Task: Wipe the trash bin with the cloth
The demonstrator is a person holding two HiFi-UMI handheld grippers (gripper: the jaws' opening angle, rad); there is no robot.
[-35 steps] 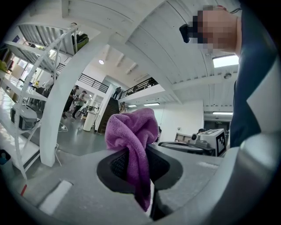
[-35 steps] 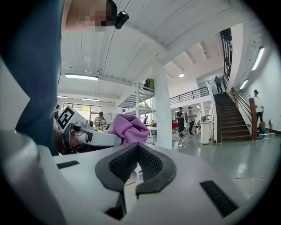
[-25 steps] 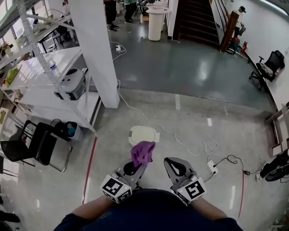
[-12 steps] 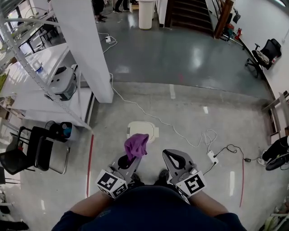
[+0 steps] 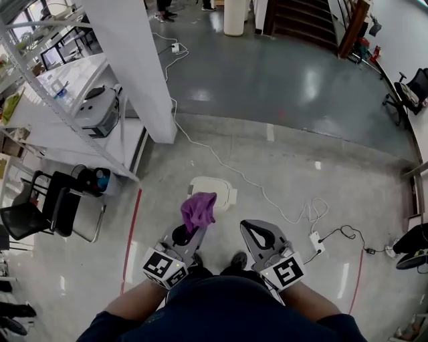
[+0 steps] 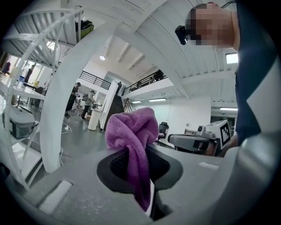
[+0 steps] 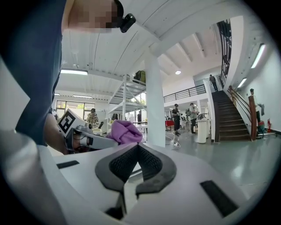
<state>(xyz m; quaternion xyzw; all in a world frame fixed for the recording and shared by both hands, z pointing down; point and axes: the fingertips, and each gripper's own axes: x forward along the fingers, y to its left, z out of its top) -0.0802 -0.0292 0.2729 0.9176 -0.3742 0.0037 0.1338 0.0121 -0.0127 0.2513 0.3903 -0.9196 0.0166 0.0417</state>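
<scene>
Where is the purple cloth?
In the head view, the purple cloth is pinched in the left gripper, left of centre, by the white trash bin's near edge.

cloth [image 5: 198, 210] — purple terry, bunched, pinched in my left gripper [image 5: 192, 230]. Most of it puffs out past the jaws, and one tail hangs back between them. trash bin [image 5: 215, 190] — white, rounded-rectangular top, lid down, upright on the grey floor just ahead of me. In the head view the cloth overlaps the bin's near edge; can't tell if they touch.

floor [image 5: 287, 87] grey concrete | white pillar [image 5: 134, 60] | metal shelving [image 5: 50, 100] – left | staircase [image 5: 301, 20] – possibly wooden
</scene>
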